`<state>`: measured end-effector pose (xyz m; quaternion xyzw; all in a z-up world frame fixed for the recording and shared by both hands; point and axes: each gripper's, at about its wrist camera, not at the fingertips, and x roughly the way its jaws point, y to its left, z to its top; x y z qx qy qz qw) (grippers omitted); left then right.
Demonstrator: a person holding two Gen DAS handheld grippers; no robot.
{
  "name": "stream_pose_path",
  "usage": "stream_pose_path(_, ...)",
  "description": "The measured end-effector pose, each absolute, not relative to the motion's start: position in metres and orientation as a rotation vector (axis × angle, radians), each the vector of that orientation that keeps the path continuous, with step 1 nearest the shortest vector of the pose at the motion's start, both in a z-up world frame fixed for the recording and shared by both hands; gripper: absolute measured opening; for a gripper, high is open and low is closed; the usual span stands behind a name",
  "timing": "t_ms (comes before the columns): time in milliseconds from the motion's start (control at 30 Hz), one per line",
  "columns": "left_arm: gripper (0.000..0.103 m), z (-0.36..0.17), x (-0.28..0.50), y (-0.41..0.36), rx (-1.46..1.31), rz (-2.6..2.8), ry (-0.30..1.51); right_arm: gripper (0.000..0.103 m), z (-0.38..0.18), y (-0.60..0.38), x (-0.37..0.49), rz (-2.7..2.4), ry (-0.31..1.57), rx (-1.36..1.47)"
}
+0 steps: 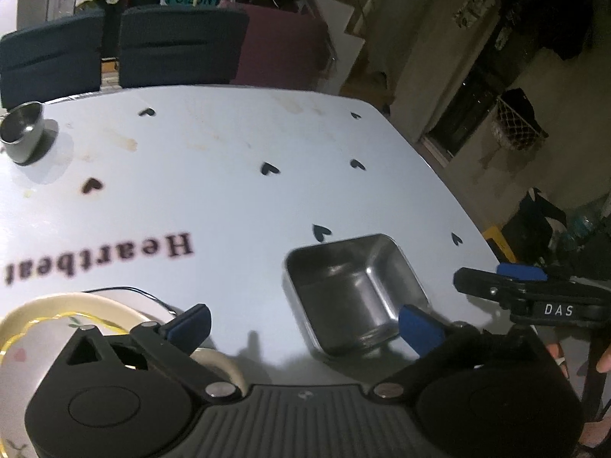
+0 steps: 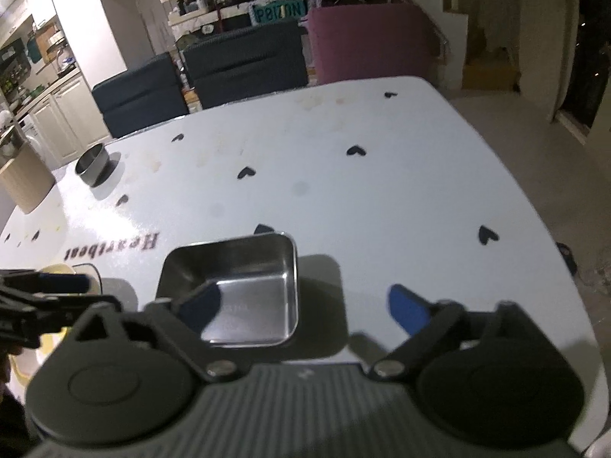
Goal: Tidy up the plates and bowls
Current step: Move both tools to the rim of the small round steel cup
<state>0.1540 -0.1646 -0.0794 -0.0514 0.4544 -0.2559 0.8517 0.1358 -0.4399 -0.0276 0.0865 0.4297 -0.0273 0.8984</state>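
Nearest the left wrist camera are the left tongs (image 1: 303, 322), their blue-padded fingers (image 1: 191, 324) spread as wide as they go, with nothing between the pads. Under the left finger lies a cream plate (image 1: 57, 328) with a gold line and small floral marks, at the near left corner of the white tabletop (image 1: 229, 145). Just beyond the right finger sits a square steel tray (image 1: 353, 292), empty and upright on the tabletop, its near corner close to the blue pad but not gripped. Far off to the left, near the table's far edge, stands a round steel bowl (image 1: 23, 131). The tabletop carries black heart prints and the word "Heartbeat" (image 1: 103, 257). At the right edge the right tongs (image 1: 527, 290) reach in from the side. Two dark chairs (image 1: 179, 45) stand behind the table.

In the right wrist view the right tongs (image 2: 305, 309) fill the foreground, likewise fully open and holding nothing. The left finger overlaps the near left part of the square steel tray (image 2: 236, 286) in the picture; whether it touches the tray I cannot tell. The right finger hangs over bare tabletop (image 2: 382, 191), well clear of the tray. The left tongs (image 2: 46, 294) enter at the left edge, above the cream plate (image 2: 57, 271). The round steel bowl (image 2: 91, 168) stands well apart near the far left edge, with the dark chairs (image 2: 244, 65) and a maroon seat (image 2: 366, 42) beyond.
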Motion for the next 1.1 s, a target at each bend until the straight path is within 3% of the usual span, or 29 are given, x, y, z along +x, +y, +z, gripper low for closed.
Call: stream_pose_path(1100, 0.103, -0.053, 0.184, 0.083, -0.322, -0.074, 0.818, 0.103, 0.012, -0.249, 0.228, 0.201, 0.743, 0.16)
